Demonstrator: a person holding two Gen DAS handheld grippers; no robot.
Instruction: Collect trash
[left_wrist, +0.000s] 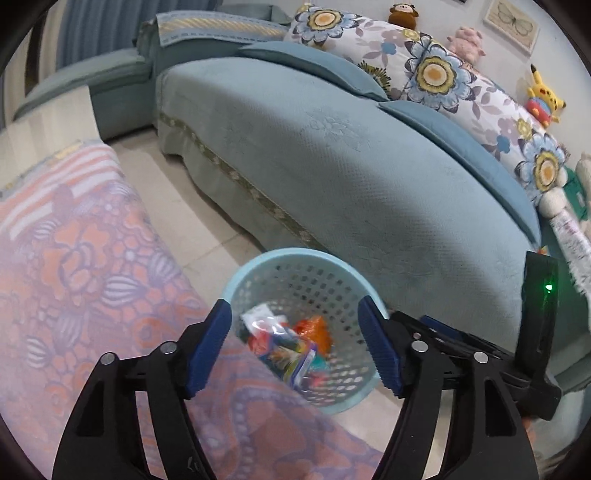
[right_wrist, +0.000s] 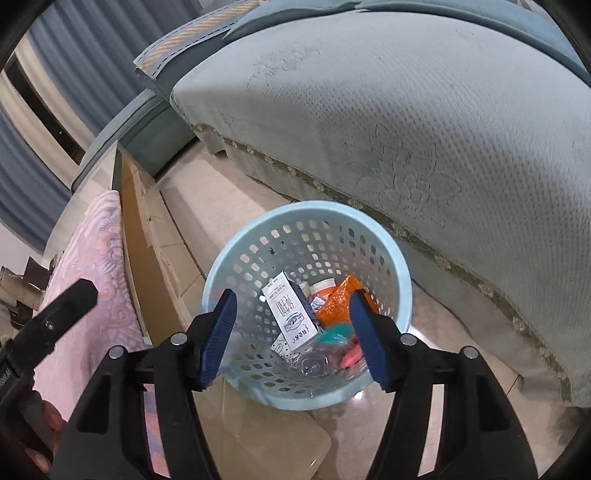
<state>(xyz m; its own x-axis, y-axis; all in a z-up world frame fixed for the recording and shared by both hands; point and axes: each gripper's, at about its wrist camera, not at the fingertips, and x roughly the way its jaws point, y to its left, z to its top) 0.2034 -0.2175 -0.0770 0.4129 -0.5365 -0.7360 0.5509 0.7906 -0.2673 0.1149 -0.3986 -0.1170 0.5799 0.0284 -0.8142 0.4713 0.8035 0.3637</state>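
Observation:
A light blue perforated waste basket (left_wrist: 255, 269) (right_wrist: 236, 251) stands on the tiled floor between the sofa and the table. It holds trash: a white printed carton (right_wrist: 290, 312), an orange wrapper (right_wrist: 338, 302) (left_wrist: 314, 330), clear plastic (right_wrist: 314, 365) and colourful packets (left_wrist: 291, 356). My left gripper (left_wrist: 295, 345) is open and empty, above the table edge and the basket. My right gripper (right_wrist: 293, 334) is open and empty, directly above the basket. The right gripper's body shows in the left wrist view (left_wrist: 480, 354). The left gripper's body shows in the right wrist view (right_wrist: 48, 325).
A teal sofa (left_wrist: 332, 166) (right_wrist: 406, 110) with floral cushions (left_wrist: 436, 74) and plush toys (left_wrist: 543, 96) runs behind the basket. A table with a pink patterned cloth (left_wrist: 81, 258) (right_wrist: 99, 280) lies to the left. Tiled floor (left_wrist: 192, 221) shows between them.

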